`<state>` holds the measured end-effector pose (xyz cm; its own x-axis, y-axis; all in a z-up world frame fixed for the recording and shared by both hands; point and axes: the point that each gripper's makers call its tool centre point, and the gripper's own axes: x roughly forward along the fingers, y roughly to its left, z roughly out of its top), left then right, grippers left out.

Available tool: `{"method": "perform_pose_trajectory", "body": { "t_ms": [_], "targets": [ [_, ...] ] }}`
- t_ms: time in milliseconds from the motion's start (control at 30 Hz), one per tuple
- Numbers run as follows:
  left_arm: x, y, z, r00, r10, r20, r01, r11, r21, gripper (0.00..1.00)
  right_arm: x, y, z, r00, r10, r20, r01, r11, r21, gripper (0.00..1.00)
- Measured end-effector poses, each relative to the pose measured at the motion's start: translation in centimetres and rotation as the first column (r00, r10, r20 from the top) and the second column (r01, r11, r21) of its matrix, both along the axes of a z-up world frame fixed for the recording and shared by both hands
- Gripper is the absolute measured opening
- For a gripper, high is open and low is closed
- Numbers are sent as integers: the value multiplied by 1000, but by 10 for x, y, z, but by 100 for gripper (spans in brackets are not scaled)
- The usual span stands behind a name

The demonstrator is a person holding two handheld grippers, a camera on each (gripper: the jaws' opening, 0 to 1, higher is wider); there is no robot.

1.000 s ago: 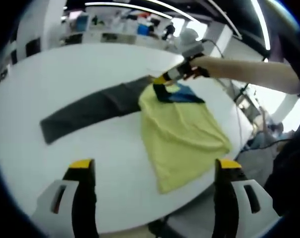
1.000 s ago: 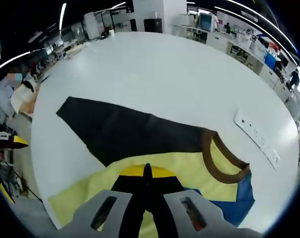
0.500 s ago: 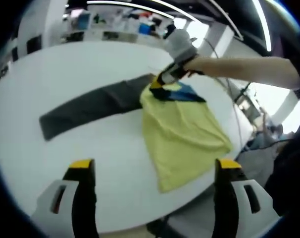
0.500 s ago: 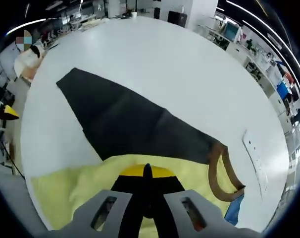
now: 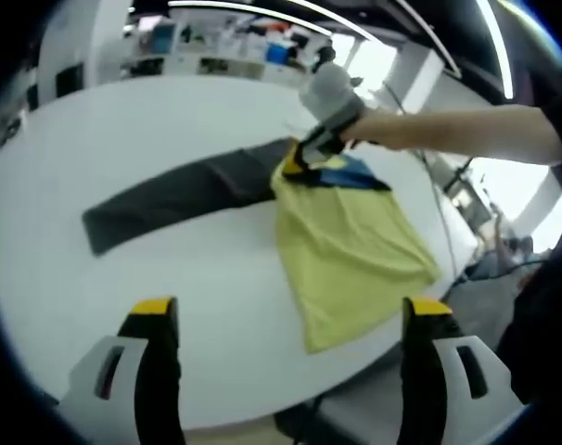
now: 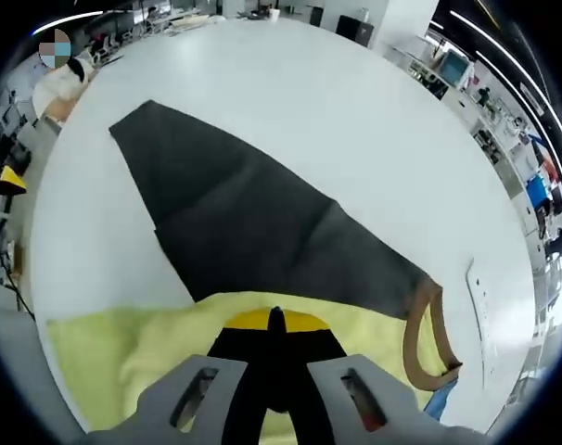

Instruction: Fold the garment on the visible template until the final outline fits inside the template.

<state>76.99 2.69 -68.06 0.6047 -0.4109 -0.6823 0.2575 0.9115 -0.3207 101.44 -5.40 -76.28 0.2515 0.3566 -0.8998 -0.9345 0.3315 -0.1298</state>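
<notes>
On the white table (image 5: 170, 120) a yellow garment (image 5: 351, 246) with a blue part (image 5: 353, 174) lies with one end over the long dark grey template (image 5: 184, 193). My right gripper (image 5: 306, 156), held by a person's hand, is shut on the garment's far edge near the template. In the right gripper view the right gripper (image 6: 276, 321) pinches yellow garment (image 6: 160, 338) fabric, with the template (image 6: 253, 227) stretching ahead and the brown collar (image 6: 418, 329) at the right. My left gripper (image 5: 290, 308) hovers open over the table's near edge, nothing between its jaws.
A white power strip (image 6: 480, 311) lies on the table (image 6: 290, 83) beyond the collar. The garment's near corner reaches the table's rim by a floor gap (image 5: 466, 269). Desks and shelves (image 5: 216, 56) stand behind the table. A person (image 6: 54, 79) sits far off.
The right gripper has drawn the pinched garment edge slightly across the template; its view has swung, pushing the collar toward the right. The left gripper stays open in place.
</notes>
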Motion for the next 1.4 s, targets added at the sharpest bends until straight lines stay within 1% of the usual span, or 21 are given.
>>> {"method": "perform_pose_trajectory", "body": {
  "t_ms": [133,300,367,433,467,567,633,700,767,833,867,933,1033,1100,1133,1267,1333,1400],
  "targets": [
    [1,-2,1,1000,-3,2,3,1000,-1,96,-2,4,6,1000,-3,-9,3,999,39,2],
    [4,-3,1,1000,-8,7,8,1000,-2,96,3,10,13,999,-25,-25,28,995,100,3],
    [5,-4,1,1000,-8,9,8,1000,-3,96,9,12,19,999,-43,-22,46,990,136,3],
    [4,-4,1,1000,-11,8,11,1000,-3,96,14,8,29,998,-63,-18,65,984,166,3],
    [4,-4,0,1000,-13,7,13,1000,-2,96,22,7,32,997,-75,-13,76,981,180,5],
    [4,-6,1,1000,-14,8,14,1000,-4,96,33,-5,42,996,-93,8,90,977,193,9],
    [5,-7,1,1000,-18,9,18,1000,-4,96,42,-14,46,994,-110,15,105,974,201,9],
    [6,-8,2,1000,-23,11,23,1000,-3,96,44,-25,52,992,-125,25,117,972,203,9],
    [7,-9,3,1000,-25,14,25,1000,-5,96,51,-34,54,990,-136,34,126,971,202,10],
    [8,-10,4,1000,-26,16,26,1000,-6,96,51,-41,59,989,-144,40,132,970,206,10],
    [8,-10,4,999,-27,17,27,1000,-5,96,55,-44,60,988,-145,47,132,969,208,11],
    [9,-10,4,999,-29,18,29,1000,-5,96,56,-48,62,988,-144,52,130,969,210,12],
    [9,-10,5,999,-29,19,29,1000,-5,96,54,-53,64,990,-125,70,108,972,210,15],
    [9,-10,4,999,-28,17,28,1000,-6,96,47,-58,67,991,-102,85,82,973,215,16],
    [8,-10,4,999,-27,17,27,1000,-6,96,41,-61,68,992,-82,100,59,974,217,17],
    [7,-10,2,1000,-27,12,27,1000,-7,96,23,-77,63,990,-51,129,24,978,207,21],
    [7,-10,1,1000,-29,10,29,1000,-7,96,14,-85,60,989,-42,141,14,980,199,22],
    [8,-11,1,1000,-30,10,30,1000,-8,96,0,-91,57,989,-37,144,8,980,198,23]
  ]
}}
